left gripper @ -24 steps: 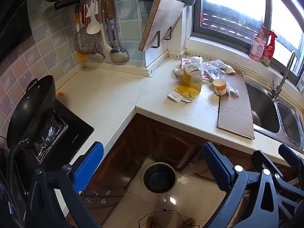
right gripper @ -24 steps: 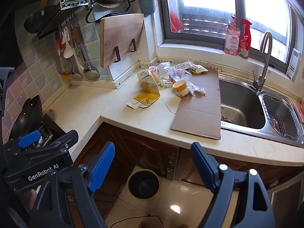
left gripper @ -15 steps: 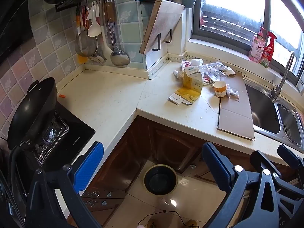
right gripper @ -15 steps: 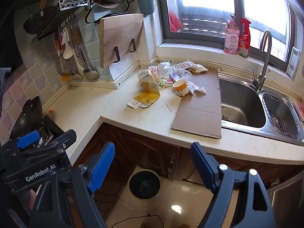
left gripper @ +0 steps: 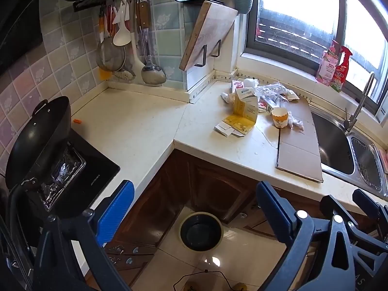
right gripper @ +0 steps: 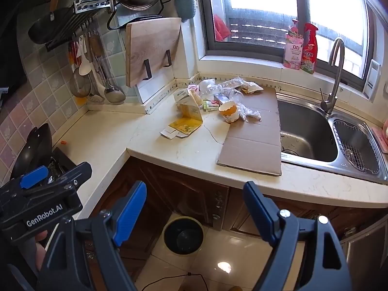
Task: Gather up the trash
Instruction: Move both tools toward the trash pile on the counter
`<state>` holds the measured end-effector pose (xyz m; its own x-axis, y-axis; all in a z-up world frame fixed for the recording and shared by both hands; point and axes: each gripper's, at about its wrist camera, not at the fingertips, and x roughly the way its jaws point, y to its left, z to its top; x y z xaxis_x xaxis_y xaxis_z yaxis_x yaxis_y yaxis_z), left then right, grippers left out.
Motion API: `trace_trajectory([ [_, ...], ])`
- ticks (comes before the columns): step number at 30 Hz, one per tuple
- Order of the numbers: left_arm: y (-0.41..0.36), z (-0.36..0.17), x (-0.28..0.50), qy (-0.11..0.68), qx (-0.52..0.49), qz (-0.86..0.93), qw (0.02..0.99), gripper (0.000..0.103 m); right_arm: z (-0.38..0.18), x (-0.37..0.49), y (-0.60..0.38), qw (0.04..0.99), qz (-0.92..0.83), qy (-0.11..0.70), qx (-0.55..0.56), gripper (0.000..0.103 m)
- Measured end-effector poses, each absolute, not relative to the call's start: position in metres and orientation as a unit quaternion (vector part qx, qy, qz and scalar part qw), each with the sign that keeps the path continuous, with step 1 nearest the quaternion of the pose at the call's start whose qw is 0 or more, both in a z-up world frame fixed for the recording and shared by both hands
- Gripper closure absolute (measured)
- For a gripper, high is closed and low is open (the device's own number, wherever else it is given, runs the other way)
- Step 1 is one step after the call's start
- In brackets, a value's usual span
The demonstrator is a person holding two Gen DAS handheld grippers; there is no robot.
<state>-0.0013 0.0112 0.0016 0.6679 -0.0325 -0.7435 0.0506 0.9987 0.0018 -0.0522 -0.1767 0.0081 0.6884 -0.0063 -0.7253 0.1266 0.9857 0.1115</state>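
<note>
Blue pads sit on both claws, and both claws are wide apart with nothing between them. The left claw (left gripper: 194,208) and the right claw (right gripper: 194,201) hang over the floor, in front of the dark cupboard doors. Both point down at a slant. In the right view the left claw shows at the low left, with a bit of a hand (right gripper: 40,245) under it.

The bin (left gripper: 200,231) is the thing to find places by. It is round and dark and stands on the shiny floor, just in front of the cupboards. It looks empty inside.

Up above the bin is the pale surface (left gripper: 135,131). The trash lies on it, far behind the bin and near the window corner. A yellow carton (left gripper: 245,108) stands open there. Flat yellow and white paper (left gripper: 232,126) lies just in front of the carton, on the side nearer the bin. A paper cup (left gripper: 279,118) stands beside the carton, at the edge of a flat cardboard sheet (left gripper: 299,150). Clear plastic wrap (left gripper: 274,89) and small packs lie behind the cup. A crumpled white bit (left gripper: 295,122) lies on the cardboard, touching the cup.

The sink (right gripper: 305,133) is past the cardboard, away from the bin. A black pan (left gripper: 36,135) leans on the stove, far off on the other side of the bin.
</note>
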Motion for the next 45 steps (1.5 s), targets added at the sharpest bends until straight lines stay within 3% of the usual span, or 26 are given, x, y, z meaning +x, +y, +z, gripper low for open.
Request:
trace_trajectory([
  [5, 0.013, -0.001, -0.001, 0.406, 0.007, -0.016, 0.914, 0.003, 0.008, -0.052, -0.175, 0.915, -0.037, 0.394, 0.075, 0.021],
  [14, 0.023, -0.007, 0.006, 0.416, 0.001, -0.014, 0.909, 0.019, 0.005, -0.051, -0.174, 0.913, -0.044, 0.398, 0.078, 0.021],
  [25, 0.022, -0.013, 0.003, 0.409, 0.032, -0.029, 0.912, 0.019, 0.008, -0.062, -0.169, 0.913, -0.078, 0.391, 0.088, 0.021],
  [32, 0.021, -0.011, -0.004, 0.404, 0.047, -0.059, 0.912, 0.025, 0.01, -0.077, -0.17, 0.913, -0.095, 0.384, 0.102, 0.021],
  [45, 0.024, -0.022, 0.019, 0.411, -0.017, -0.07, 0.909, 0.025, 0.011, -0.069, -0.184, 0.917, -0.086, 0.378, 0.098, 0.021],
])
